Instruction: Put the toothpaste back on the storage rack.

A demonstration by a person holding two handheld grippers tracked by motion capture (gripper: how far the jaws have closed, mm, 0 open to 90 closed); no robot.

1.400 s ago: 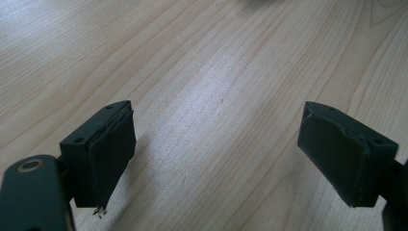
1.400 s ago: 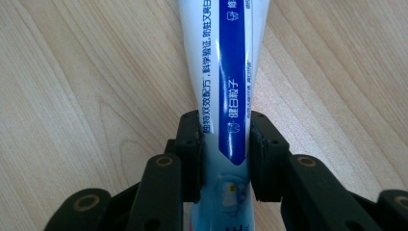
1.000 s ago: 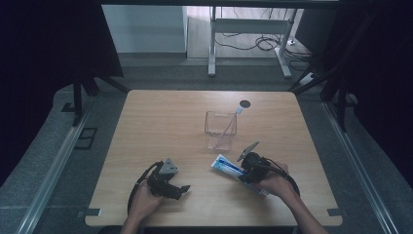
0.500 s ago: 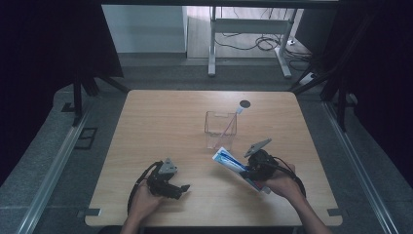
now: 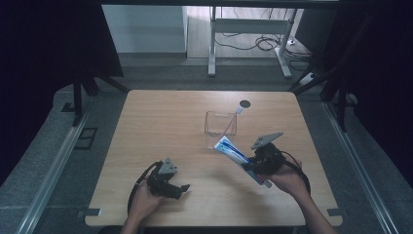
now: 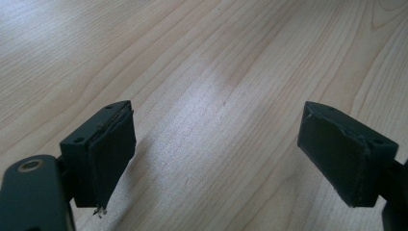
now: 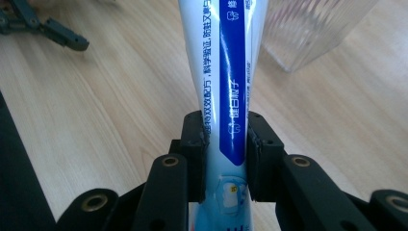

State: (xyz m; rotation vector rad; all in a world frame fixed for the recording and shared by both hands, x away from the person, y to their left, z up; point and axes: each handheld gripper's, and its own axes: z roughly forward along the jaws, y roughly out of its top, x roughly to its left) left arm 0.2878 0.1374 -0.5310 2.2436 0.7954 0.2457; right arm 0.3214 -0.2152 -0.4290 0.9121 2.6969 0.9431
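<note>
At the left of the high view, the left tool (image 5: 182, 187) lies low on the pale wooden tabletop (image 5: 160, 126) near its front edge, gripped by the person's left hand (image 5: 144, 201). In the left gripper view its two black jaws stand spread wide apart with nothing between them, just bare wood grain below.

Toward the middle of the tabletop stands a clear, ribbed plastic cup (image 5: 220, 128) of squarish shape, upright, with a thin pink-and-white toothbrush (image 5: 233, 120) leaning inside it, its head poking above the far right rim.

Just right of and in front of the cup, a white-and-blue toothpaste tube (image 5: 234, 155) with printed lettering is held tilted, its flat end pointing up toward the cup's front edge. The right tool (image 5: 255, 164) pinches this tube (image 7: 226, 96) across its lower part; in the right gripper view the jaws press against both sides of it, and the ribbed cup (image 7: 312, 29) shows close beyond it at the upper right. The right hand (image 5: 287, 178) holds that tool above the tabletop's right front area.
</note>
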